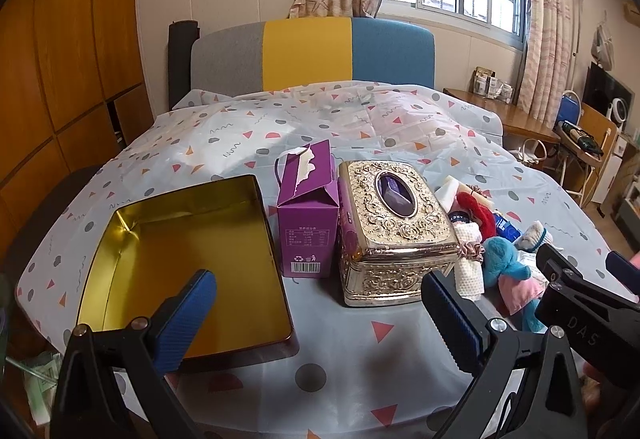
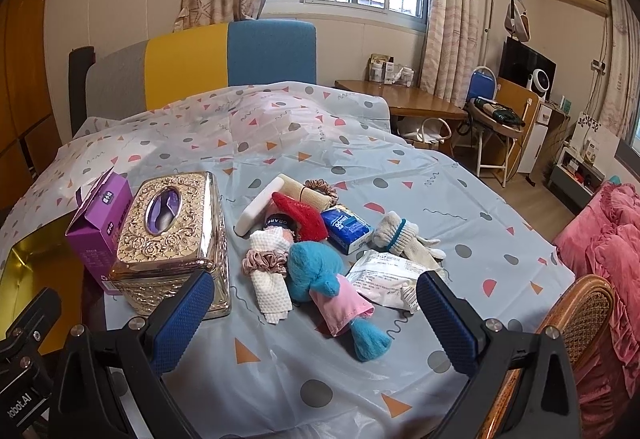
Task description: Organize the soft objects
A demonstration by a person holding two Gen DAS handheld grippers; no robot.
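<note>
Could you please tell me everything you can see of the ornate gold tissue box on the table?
The ornate gold metallic tissue box is rectangular, embossed all over with rose and scroll relief, and looks like shiny metal. An oval opening in its lid shows purple packaging inside, with something pale in it. It stands upright on the patterned tablecloth, close against the purple cardboard carton on one side, with the pile of soft items just off its other side. Neither gripper touches it.
</note>
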